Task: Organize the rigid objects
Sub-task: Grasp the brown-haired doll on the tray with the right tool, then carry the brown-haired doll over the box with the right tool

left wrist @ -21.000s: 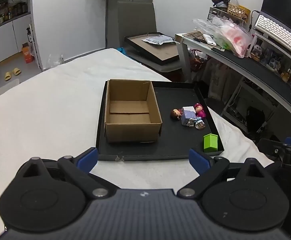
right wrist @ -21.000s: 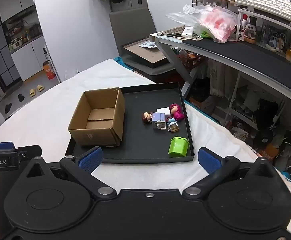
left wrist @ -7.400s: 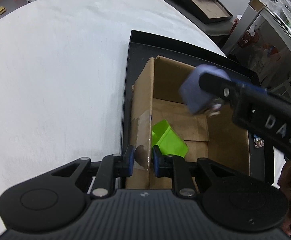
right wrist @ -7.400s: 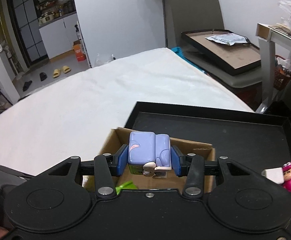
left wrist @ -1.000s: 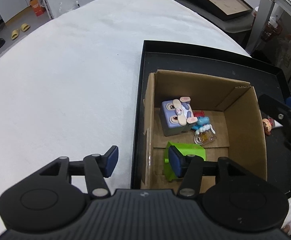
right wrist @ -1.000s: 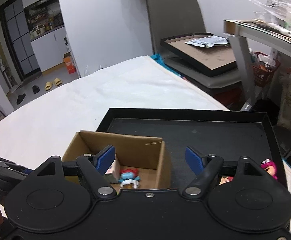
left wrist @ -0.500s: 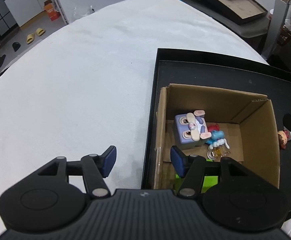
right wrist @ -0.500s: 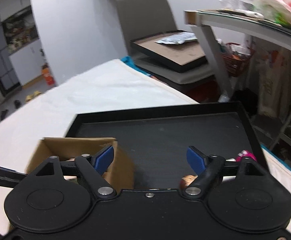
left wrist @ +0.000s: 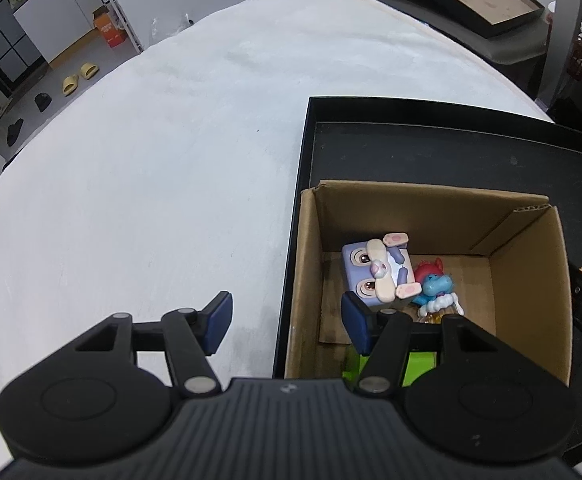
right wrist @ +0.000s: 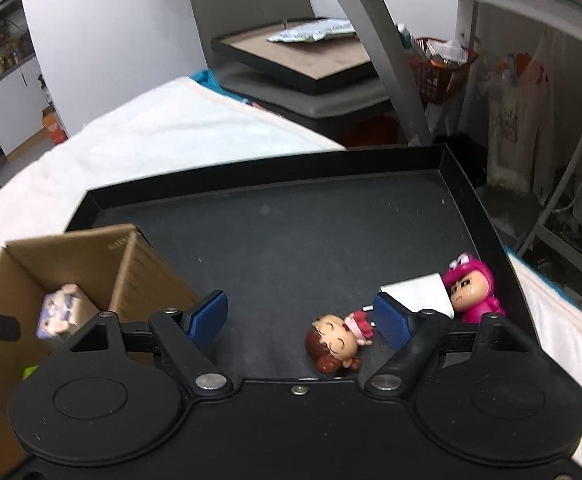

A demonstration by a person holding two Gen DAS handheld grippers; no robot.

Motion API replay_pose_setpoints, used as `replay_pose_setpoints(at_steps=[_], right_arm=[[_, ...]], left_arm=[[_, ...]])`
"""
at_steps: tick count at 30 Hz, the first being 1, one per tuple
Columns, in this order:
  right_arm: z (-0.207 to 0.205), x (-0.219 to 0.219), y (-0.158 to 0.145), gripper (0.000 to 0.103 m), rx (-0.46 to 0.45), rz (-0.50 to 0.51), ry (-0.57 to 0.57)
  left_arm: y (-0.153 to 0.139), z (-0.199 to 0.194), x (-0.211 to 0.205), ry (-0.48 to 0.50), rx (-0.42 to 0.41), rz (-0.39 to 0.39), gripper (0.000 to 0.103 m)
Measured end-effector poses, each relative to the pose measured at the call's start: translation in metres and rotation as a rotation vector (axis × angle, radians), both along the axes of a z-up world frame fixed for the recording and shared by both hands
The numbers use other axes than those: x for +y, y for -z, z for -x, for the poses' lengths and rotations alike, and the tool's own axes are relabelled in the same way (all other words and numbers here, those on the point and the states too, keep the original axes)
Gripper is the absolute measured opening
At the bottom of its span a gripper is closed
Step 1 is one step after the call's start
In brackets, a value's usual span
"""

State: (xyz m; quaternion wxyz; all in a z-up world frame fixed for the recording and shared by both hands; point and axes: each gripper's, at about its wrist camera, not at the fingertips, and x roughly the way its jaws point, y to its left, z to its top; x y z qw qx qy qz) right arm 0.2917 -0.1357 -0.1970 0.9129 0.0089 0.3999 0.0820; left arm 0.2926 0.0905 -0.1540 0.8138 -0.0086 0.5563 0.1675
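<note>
A cardboard box [left wrist: 527,248] stands on the black tray [left wrist: 451,152]. Inside it lie a purple cube toy [left wrist: 377,276], a small blue figure [left wrist: 435,288] and a green block [left wrist: 419,362], partly hidden by my left finger. My left gripper [left wrist: 287,326] is open and empty, astride the box's left wall. My right gripper [right wrist: 301,318] is open and empty just above the tray [right wrist: 331,220], with a brown-haired doll [right wrist: 337,344] lying between its fingers. A pink figure [right wrist: 473,290] and a white block [right wrist: 423,290] lie just right of it. The box [right wrist: 131,272] is at the left.
The tray rests on a white cloth-covered table [left wrist: 151,168]. A chair with another tray [right wrist: 303,64] and a desk leg [right wrist: 387,64] stand beyond the table's far edge. Shelving and clutter are off to the right.
My right gripper has swung right, away from the box, and lowered over the brown-haired doll. My left gripper has drawn back a little; the box contents are unmoved.
</note>
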Motion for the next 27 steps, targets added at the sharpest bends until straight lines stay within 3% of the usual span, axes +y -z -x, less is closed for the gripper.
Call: replay_pose_setpoints(at_steps=[8,12,14,27], right_arm=[[-0.013,-0.003,0.026,0.061,0.062,0.032,0.025],[-0.019,-0.005,0.036,0.043,0.098,0.053,0.015],[-0.017,-0.004,0.035,0.042,0.088,0.084,0.003],[-0.004,-0.012,-0.003,0.042,0.051,0.004,0.029]], left_arm=[[0.003,-0.004,-0.006,0.019,0.023,-0.025,0.059],[0.004,-0.004,-0.010,0.034,0.028,-0.023,0.059],[0.005,-0.003,-0.010,0.035,0.029,-0.021,0.059],[-0.005,0.010,-0.010,0.072,0.015,0.013,0.059]])
